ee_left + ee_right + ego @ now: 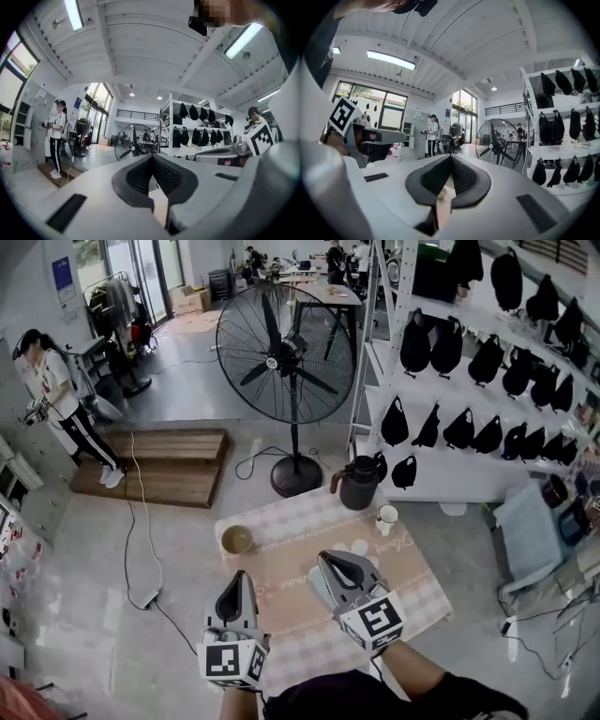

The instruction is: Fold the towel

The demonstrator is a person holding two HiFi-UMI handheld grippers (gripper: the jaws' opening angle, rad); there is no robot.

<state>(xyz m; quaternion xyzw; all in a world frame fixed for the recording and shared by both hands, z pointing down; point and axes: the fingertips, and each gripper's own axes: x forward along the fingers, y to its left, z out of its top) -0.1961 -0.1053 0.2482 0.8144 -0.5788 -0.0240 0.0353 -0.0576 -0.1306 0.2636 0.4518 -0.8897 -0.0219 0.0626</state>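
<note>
A peach towel (300, 601) with script print lies flat on a small table with a pale checked cloth (281, 517). Both grippers are held high above it, close to the head camera, pointing level. In the head view my left gripper (236, 576) hangs over the towel's left part and my right gripper (325, 557) over its middle. The left gripper (151, 157) has its jaws shut with the tips meeting and no cloth between them. My right gripper (450, 156) is shut the same way. Peach cloth shows far below through the gaps behind the tips.
On the table's far side stand a small bowl (236, 539), a dark jug (358, 482) and a white cup (385, 517). Behind are a large floor fan (286, 362), a shelf of black bags (469, 381), a wooden platform (159, 465) and a standing person (56, 399).
</note>
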